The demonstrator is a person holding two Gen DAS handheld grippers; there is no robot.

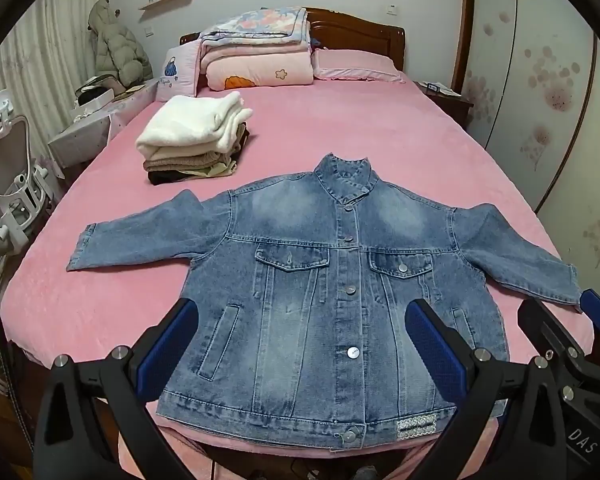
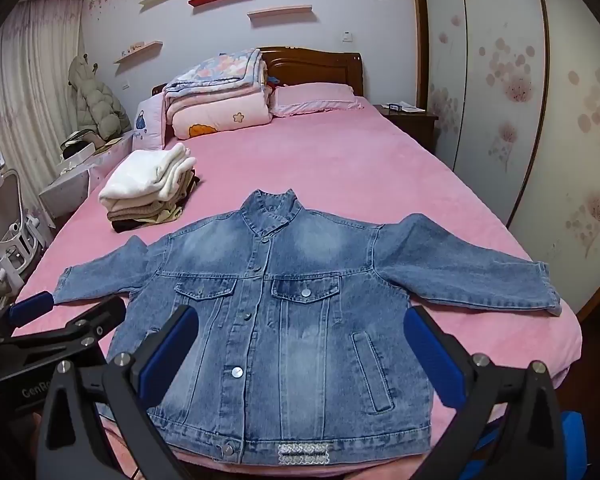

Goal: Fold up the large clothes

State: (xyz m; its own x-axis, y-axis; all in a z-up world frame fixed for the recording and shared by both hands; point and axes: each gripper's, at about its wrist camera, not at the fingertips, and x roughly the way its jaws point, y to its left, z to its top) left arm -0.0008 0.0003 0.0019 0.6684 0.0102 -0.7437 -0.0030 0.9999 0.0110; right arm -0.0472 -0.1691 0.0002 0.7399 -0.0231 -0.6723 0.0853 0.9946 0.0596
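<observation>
A blue denim jacket [image 1: 324, 280] lies flat, front up and buttoned, on the pink bed [image 1: 340, 128], sleeves spread to both sides, hem at the near edge. It also shows in the right wrist view [image 2: 284, 316]. My left gripper [image 1: 300, 344] is open and empty, held above the jacket's lower half. My right gripper [image 2: 300, 344] is open and empty, held above the jacket's lower right half. The right gripper also shows at the far right of the left wrist view [image 1: 596, 316]. The left gripper's fingertip [image 2: 32, 306] shows at the left of the right wrist view.
A stack of folded clothes [image 1: 196, 136] with a white top piece sits on the bed's left side. Folded quilts [image 1: 256, 56] and a pink pillow [image 1: 356, 66] lie at the wooden headboard. A white chair [image 1: 8, 184] stands left of the bed, a wardrobe [image 1: 540, 80] to the right.
</observation>
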